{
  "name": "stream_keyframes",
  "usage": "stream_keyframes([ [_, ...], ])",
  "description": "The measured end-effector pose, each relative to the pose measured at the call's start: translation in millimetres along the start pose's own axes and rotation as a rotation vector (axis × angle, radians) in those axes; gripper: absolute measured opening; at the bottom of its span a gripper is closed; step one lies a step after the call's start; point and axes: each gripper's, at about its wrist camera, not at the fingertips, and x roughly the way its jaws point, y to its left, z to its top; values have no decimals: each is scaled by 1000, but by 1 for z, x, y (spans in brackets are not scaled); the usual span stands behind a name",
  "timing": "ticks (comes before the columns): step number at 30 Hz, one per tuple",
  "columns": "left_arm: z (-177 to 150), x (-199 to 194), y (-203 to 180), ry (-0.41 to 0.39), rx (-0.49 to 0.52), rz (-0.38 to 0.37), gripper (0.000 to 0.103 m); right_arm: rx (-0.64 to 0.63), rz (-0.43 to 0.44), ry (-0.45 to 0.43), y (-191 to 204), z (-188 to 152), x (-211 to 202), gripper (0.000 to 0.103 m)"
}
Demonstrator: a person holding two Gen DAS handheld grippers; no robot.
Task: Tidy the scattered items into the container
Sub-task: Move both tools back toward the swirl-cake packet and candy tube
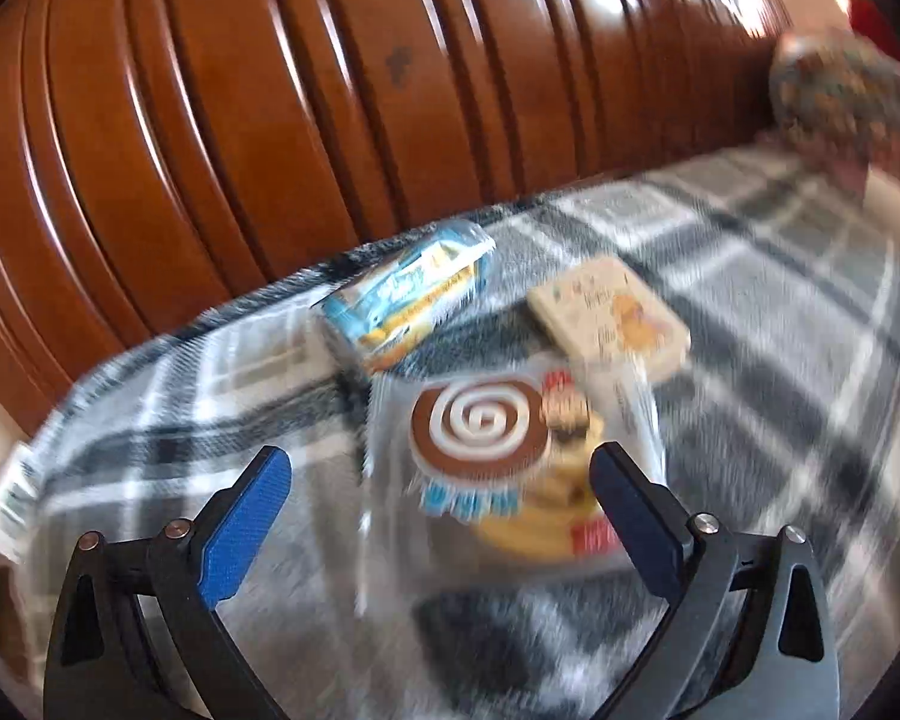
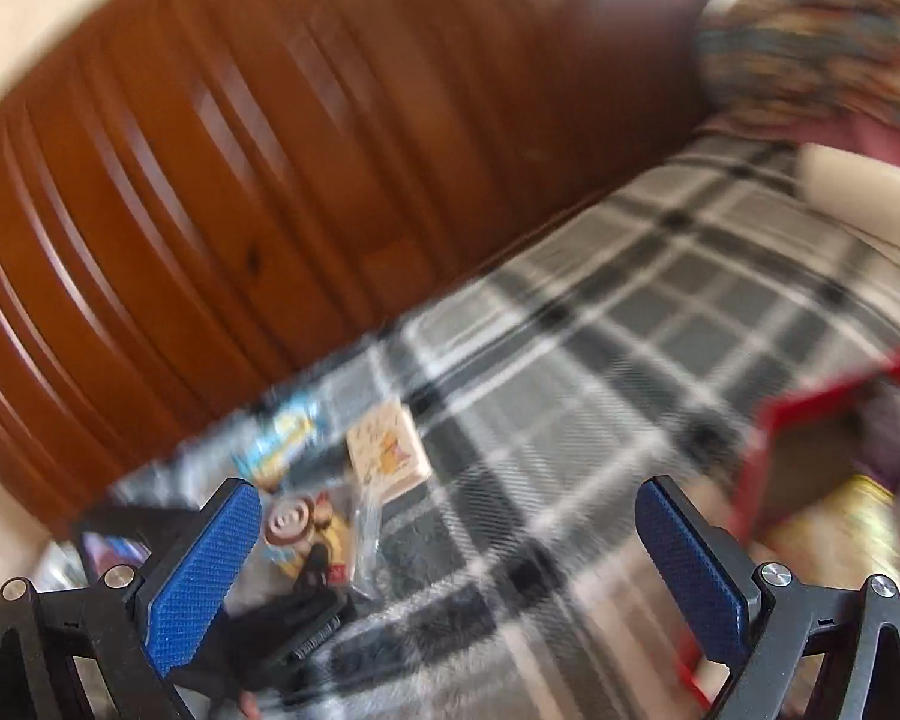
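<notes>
On a grey plaid blanket (image 1: 750, 312) lie three items. A clear snack packet with a brown-and-white swirl roll (image 1: 498, 450) sits just ahead of my left gripper (image 1: 441, 462), which is open with the packet between its fingers' lines, not touched. Behind it lie a blue snack packet (image 1: 408, 294) and a cream box (image 1: 612, 318). My right gripper (image 2: 447, 495) is open and empty above the blanket (image 2: 600, 360). In the right wrist view the swirl packet (image 2: 306, 528), cream box (image 2: 387, 450) and blue packet (image 2: 285, 438) show at left, with the left gripper (image 2: 306, 618) by them. A red container (image 2: 810, 414) is at right.
A brown wooden headboard (image 1: 300, 108) runs along the far edge of the blanket. A patterned cushion (image 1: 840, 102) lies at the far right. The red container holds a yellow packet (image 2: 840, 516). Both views are blurred by motion.
</notes>
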Motion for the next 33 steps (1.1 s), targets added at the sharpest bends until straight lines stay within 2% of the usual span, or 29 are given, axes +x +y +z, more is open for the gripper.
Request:
stream_keyframes([
  [4, -1, 30, 25, 75, -177, -109, 103, -39, -54, 35, 19, -18, 60, 103],
  [6, -3, 38, 30, 103, -218, -136, 103, -17, -69, 71, 20, -30, 81, 103],
  [9, -1, 36, 27, 98, -192, -100, 103, 50, -78, 147, 17, -43, 102, 103],
  [13, -6, 28, 45, 93, -167, -103, 103, 127, -63, 185, 7, -55, 106, 103],
  [15, -10, 25, 62, 131, -209, -163, 103, 143, -100, 176, 3, -55, 103, 103],
  [17, -12, 17, 70, 163, -220, -221, 91, 168, -104, 143, -3, -52, 98, 103],
  [19, -13, 4, 67, 129, -200, -265, 84, 203, -95, 109, -9, -50, 94, 103],
  [21, -13, -3, 55, 89, -176, -337, 85, 237, -96, 95, -15, -48, 90, 103],
  [23, -12, -3, 36, 82, -151, -400, 89, 273, -91, 78, -21, -50, 83, 103],
  [24, -10, -1, 25, 87, -129, -400, 92, 291, -91, 68, -23, -53, 78, 103],
  [27, -12, 5, -5, 81, -62, -230, 96, 328, -81, 90, -27, -61, 77, 103],
  [28, -13, 7, -13, 82, -43, -197, 101, 330, -75, 106, -27, -63, 77, 103],
  [31, -13, 24, -40, 139, 48, -52, 103, 291, -88, 126, -23, -65, 81, 103],
  [33, -13, 25, -42, 145, 64, -31, 103, 257, -95, 123, -18, -61, 83, 103],
])
